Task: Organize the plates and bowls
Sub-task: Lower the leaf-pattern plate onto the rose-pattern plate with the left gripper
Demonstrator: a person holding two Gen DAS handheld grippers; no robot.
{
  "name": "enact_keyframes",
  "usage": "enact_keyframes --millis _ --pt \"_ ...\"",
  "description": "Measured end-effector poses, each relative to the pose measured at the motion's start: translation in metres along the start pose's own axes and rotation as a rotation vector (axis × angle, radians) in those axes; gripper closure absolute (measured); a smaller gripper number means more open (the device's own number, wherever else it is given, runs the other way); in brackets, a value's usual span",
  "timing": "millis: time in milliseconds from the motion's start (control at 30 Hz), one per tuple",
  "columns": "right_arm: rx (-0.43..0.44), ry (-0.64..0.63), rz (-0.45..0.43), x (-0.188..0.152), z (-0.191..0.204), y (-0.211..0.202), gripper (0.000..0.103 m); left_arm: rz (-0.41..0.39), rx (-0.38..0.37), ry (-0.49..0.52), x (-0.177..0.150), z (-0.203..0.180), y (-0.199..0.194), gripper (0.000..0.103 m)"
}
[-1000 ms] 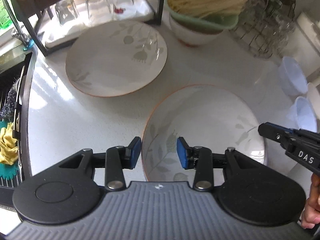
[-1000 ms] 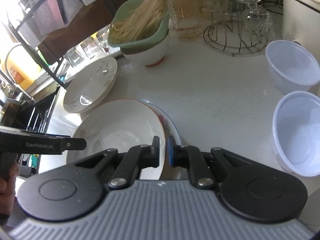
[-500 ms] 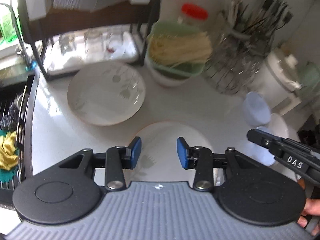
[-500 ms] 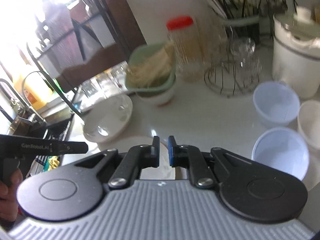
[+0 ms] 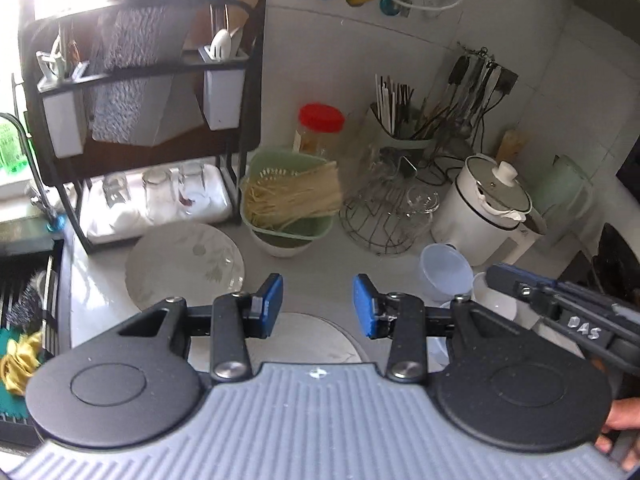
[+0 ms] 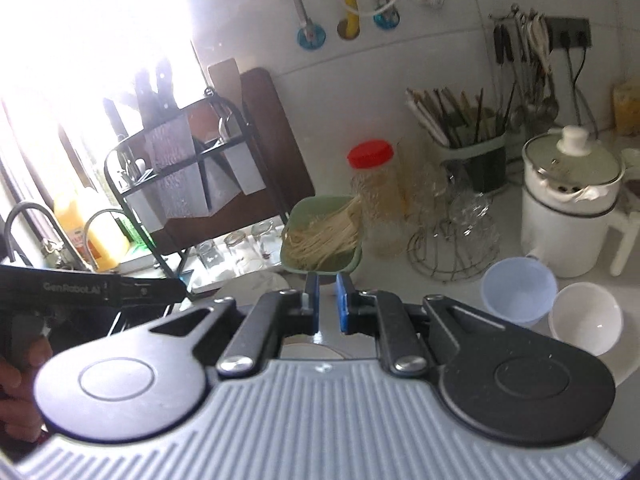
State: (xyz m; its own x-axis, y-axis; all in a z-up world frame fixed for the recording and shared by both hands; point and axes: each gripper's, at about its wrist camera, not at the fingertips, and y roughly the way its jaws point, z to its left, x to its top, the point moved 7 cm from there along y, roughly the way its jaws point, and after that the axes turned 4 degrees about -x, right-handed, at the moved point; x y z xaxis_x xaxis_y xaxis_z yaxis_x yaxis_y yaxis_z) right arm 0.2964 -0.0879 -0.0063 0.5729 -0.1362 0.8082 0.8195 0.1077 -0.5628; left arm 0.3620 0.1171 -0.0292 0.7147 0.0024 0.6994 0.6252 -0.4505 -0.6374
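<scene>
We held both tongs high above the counter [image 5: 304, 264], neither one on a dish. The left gripper [image 5: 318, 306] had its blue pads [image 5: 271, 304] well apart with nothing between them. The right gripper [image 6: 327, 300] had its pads close together with a thin gap showing between them, and nothing clamped there that we could see.

As for the dishes, little looked sorted to us. One patterned plate [image 5: 185, 266] lay flat by the foot of the black rack [image 5: 140, 68], on its own. A second plate [image 5: 316, 338] sat just under our left tongs, mostly hidden by the tool body — only its far rim showed, so we could not tell whether anything lay beneath it. Over to the right, near the white kettle [image 5: 486, 216], a pale blue bowl [image 6: 519, 290] stood just beside a white bowl [image 6: 586, 318]; their rims seemed to touch or nearly so, but they were side by side, not nested. In the left view another pale rim showed low down by these bowls, too hidden to name.

We judged the work to be at an early or middle stage: the two plates were apart, not stacked, and the bowls were still loose. What seemed left was to bring one plate onto the other and to set the bowls one inside another — assuming a stack was the aim.
</scene>
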Motion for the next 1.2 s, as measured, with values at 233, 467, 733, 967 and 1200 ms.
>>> enact_keyframes --millis 233,467,733,967,1200 --pt "0.006 -0.003 -0.01 -0.017 -0.005 -0.023 0.09 -0.041 0.014 -0.032 -0.02 -0.009 -0.019 0.059" --pt "0.008 -0.04 -0.021 -0.031 -0.013 -0.047 0.09 -0.053 0.033 -0.029 -0.045 -0.028 -0.032 0.059" --pt "0.026 -0.031 -0.002 -0.052 -0.029 -0.074 0.09 -0.062 0.054 -0.025 -0.083 -0.06 -0.054 0.059" --pt "0.056 -0.068 0.011 -0.069 -0.043 -0.093 0.09 -0.082 0.081 -0.087 -0.122 -0.081 -0.071 0.059" --pt "0.072 -0.081 0.058 -0.087 -0.056 -0.103 0.09 -0.065 0.114 -0.152 -0.151 -0.089 -0.074 0.059"
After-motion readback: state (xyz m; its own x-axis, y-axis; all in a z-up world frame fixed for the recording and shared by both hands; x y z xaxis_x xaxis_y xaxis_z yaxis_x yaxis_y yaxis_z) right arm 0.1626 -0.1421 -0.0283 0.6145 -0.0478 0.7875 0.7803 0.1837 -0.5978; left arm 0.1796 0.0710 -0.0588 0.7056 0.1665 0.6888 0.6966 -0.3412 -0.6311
